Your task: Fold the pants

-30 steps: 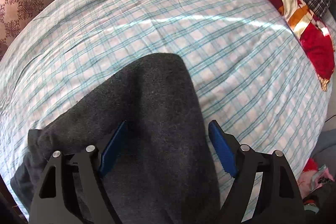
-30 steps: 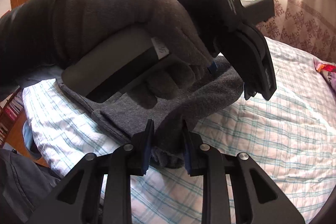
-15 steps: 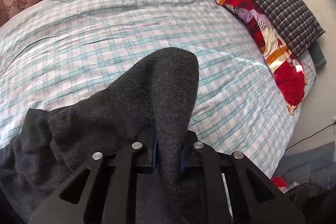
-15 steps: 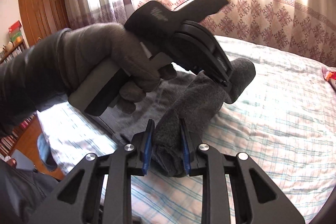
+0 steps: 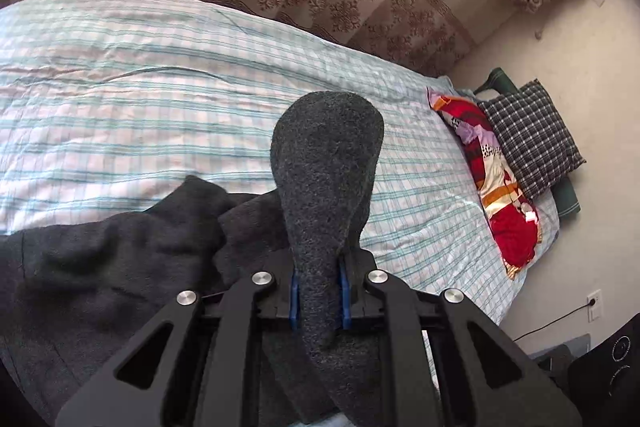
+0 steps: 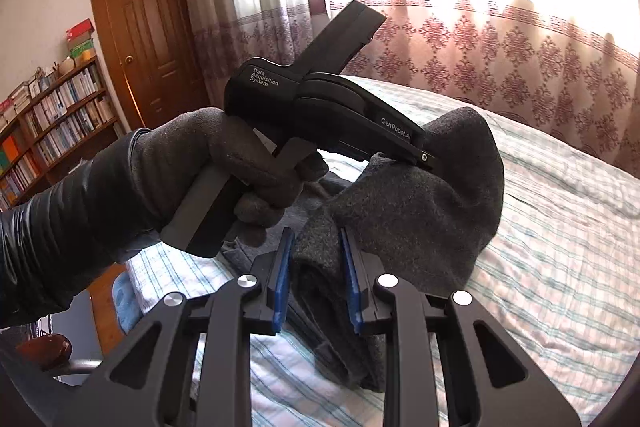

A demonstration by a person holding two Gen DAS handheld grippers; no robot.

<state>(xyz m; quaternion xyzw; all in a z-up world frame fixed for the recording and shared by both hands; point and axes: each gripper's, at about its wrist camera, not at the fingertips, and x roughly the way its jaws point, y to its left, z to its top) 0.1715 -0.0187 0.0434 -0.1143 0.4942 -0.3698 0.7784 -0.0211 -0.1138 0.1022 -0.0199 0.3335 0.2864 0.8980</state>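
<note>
The right gripper [image 6: 316, 277] pinches a bunched fold of the grey pants [image 6: 416, 211] over the checked bed [image 6: 560, 267]. A gloved hand [image 6: 208, 171] holds the left gripper [image 6: 428, 159], clamped on a raised fold. Behind stand a door [image 6: 148, 39] and bookshelf [image 6: 52, 115].

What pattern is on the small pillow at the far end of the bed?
The pillow has a black-and-white check, clearest in the left wrist view.

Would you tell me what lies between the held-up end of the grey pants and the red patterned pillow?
In the left wrist view, only bare checked bedsheet separates the pants from the red patterned pillow.
</note>
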